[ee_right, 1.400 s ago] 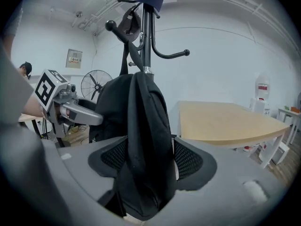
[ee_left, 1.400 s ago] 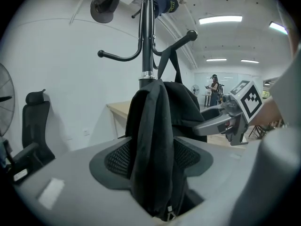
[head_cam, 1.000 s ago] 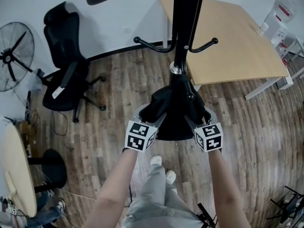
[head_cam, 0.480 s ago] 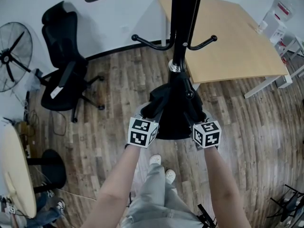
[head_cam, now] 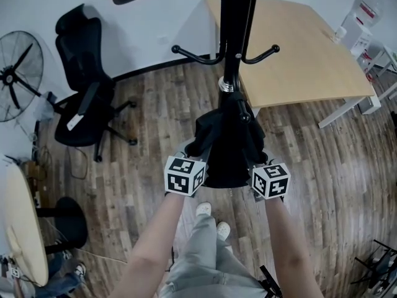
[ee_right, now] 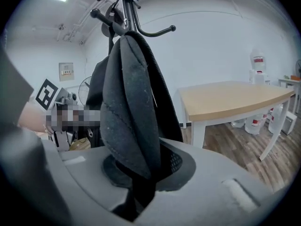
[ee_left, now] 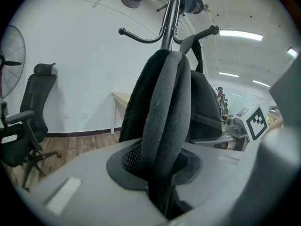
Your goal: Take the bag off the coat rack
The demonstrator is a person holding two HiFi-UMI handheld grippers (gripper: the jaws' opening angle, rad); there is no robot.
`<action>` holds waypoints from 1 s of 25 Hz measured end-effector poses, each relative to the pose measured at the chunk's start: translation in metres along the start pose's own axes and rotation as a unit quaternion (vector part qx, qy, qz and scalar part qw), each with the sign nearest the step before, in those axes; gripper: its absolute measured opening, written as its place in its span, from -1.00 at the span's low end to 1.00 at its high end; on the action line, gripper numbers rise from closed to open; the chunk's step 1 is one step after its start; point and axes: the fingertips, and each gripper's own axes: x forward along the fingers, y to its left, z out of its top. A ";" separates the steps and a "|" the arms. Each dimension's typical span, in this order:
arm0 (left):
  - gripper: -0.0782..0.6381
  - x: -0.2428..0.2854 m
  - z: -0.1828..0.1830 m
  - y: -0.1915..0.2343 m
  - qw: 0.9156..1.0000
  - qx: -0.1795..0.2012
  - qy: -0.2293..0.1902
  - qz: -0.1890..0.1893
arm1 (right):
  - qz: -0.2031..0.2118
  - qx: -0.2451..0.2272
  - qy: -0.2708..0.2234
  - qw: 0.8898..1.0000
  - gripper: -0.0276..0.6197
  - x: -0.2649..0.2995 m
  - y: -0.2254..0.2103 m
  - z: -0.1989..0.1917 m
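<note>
A black bag [head_cam: 226,143] hangs by its strap from a hook of the black coat rack [head_cam: 239,30]. My left gripper [head_cam: 193,150] is at the bag's left side and my right gripper [head_cam: 256,158] at its right side. In the left gripper view a padded fold of the bag [ee_left: 165,117] runs down between the jaws of the left gripper [ee_left: 162,192], which are closing and pinch it. The right gripper view shows the same: the right gripper [ee_right: 138,192] is closing, with a fold of the bag [ee_right: 129,112] squeezed between its jaws.
A black office chair [head_cam: 84,98] and a floor fan [head_cam: 15,73] stand to the left. A wooden table [head_cam: 298,48] is behind the rack on the right, with water bottles [head_cam: 366,17] beyond it. A round table [head_cam: 22,222] sits at the lower left. The person's shoes [head_cam: 211,219] are just below the rack's base.
Both grippers' jaws have drawn in from wide apart onto the bag's sides. The hands have barely shifted and the bag still hangs on the rack.
</note>
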 end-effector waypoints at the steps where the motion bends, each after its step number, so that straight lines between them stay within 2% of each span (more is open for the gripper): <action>1: -0.54 -0.002 0.001 -0.003 1.000 0.000 -0.001 0.000 | 0.000 0.000 0.001 1.000 -0.75 -0.003 0.001 0.000; 25: -0.57 -0.070 0.021 -0.047 0.999 0.000 -0.040 0.004 | 0.002 -0.035 0.000 0.999 -0.79 -0.068 0.038 0.013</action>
